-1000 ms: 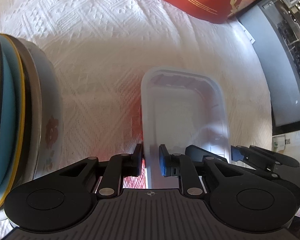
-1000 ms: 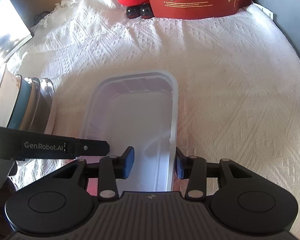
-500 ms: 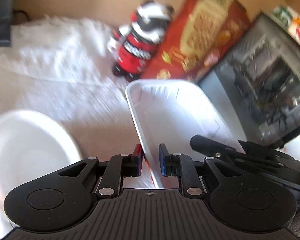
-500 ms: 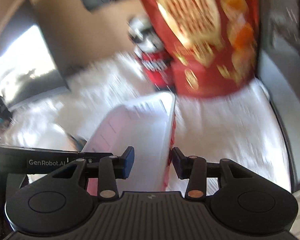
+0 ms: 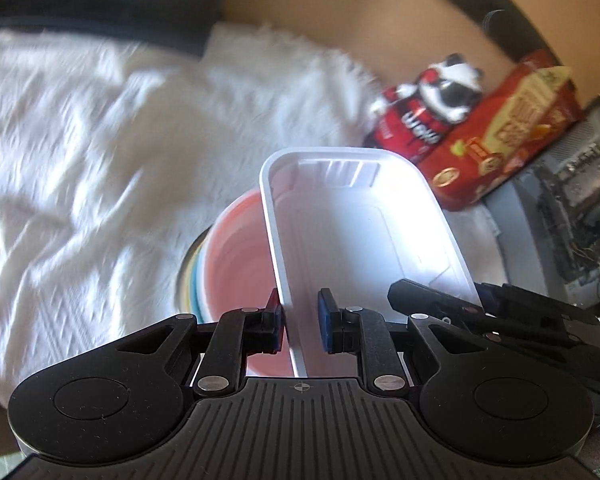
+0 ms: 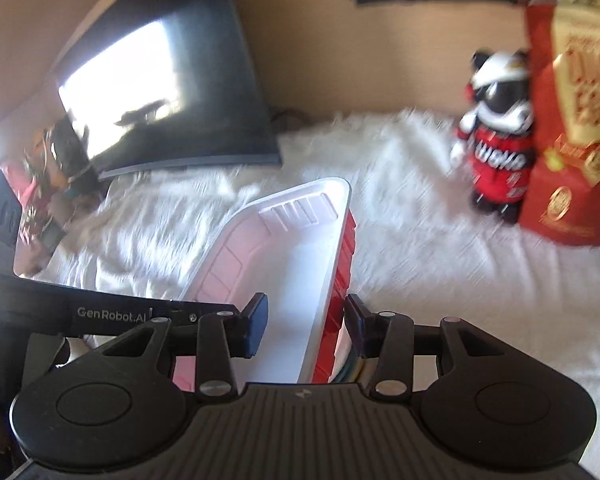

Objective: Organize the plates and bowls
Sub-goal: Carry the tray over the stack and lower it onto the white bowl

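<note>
— While both claws are up off the bed, what fills most of the view?

— One white textured bedspread (image 5: 80,168), much of it blurred. On it, at the far side, stand one red snack box (image 6: 572,120) and one panda figurine in a red shirt (image 6: 496,136), touching or just beside each other. One dark monitor (image 6: 172,92) leans at the left in the right wrist view.

— And the task's things?

— One white rectangular tray with a red outside (image 5: 364,248), held in the air. Below it sits one stack of round bowls (image 5: 236,260), the top one pink; how many are in the stack cannot be told. The tray covers the right part of that stack.

— Which way does the tray run?

— Its long axis points away from both cameras, toward the box and figurine, with the open side up and the far end raised.

— The claws?

— Two. The left gripper (image 5: 302,326) is clamped on the tray's left long rim, the wall pinched between its blue pads. The right gripper (image 6: 305,327) straddles the right long rim (image 6: 328,300); whether its pads press on it I cannot tell.
</note>
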The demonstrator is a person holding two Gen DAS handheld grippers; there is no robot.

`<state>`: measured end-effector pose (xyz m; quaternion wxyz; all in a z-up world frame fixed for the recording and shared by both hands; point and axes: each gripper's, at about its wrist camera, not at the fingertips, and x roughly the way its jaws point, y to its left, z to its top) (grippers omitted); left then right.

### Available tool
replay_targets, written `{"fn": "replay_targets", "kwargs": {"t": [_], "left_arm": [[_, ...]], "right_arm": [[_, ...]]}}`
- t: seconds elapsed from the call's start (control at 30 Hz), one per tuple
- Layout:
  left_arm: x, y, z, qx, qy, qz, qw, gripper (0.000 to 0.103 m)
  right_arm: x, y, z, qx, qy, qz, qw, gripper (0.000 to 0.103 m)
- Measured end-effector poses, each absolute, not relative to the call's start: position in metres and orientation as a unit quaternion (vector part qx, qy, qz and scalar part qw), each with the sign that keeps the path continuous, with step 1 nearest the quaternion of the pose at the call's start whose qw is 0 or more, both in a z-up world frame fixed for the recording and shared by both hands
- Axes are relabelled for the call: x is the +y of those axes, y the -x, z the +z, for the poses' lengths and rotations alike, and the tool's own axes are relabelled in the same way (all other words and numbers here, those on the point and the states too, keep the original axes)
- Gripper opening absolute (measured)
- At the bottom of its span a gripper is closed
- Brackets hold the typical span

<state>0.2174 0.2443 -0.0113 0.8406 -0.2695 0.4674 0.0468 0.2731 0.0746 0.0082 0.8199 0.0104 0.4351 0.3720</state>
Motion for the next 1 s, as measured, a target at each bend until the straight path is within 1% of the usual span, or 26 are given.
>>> {"fn": "replay_targets", "kwargs": {"t": [0.13,0.33,0.63,0.93,1.0], "left_arm": [[0.258,-0.231,-0.022,0.477,0.303,0.040,0.824,0.019],[0.262,-0.236,-0.009,0.466,0.290,0.038,0.835,0.019],[0.266,-0.233,-0.019,0.472,0.292,0.036,0.831,0.019],[0.264,-0.251,-0.015,0.466,0.295,0.011,0.834,0.020],[0.268,-0.252,-0.012,0.465,0.299,0.008,0.833,0.019]], "right_arm": [[0.088,-0.279,-0.009,0.466,-0.009,0.366,0.805,0.043],[0.085,-0.296,-0.012,0.486,-0.041,0.359,0.795,0.043],[0.089,-0.289,-0.018,0.497,-0.030,0.356,0.791,0.043],[0.092,-0.298,-0.025,0.488,-0.010,0.328,0.809,0.043],[0.091,-0.300,-0.023,0.489,-0.014,0.325,0.810,0.043]]}}
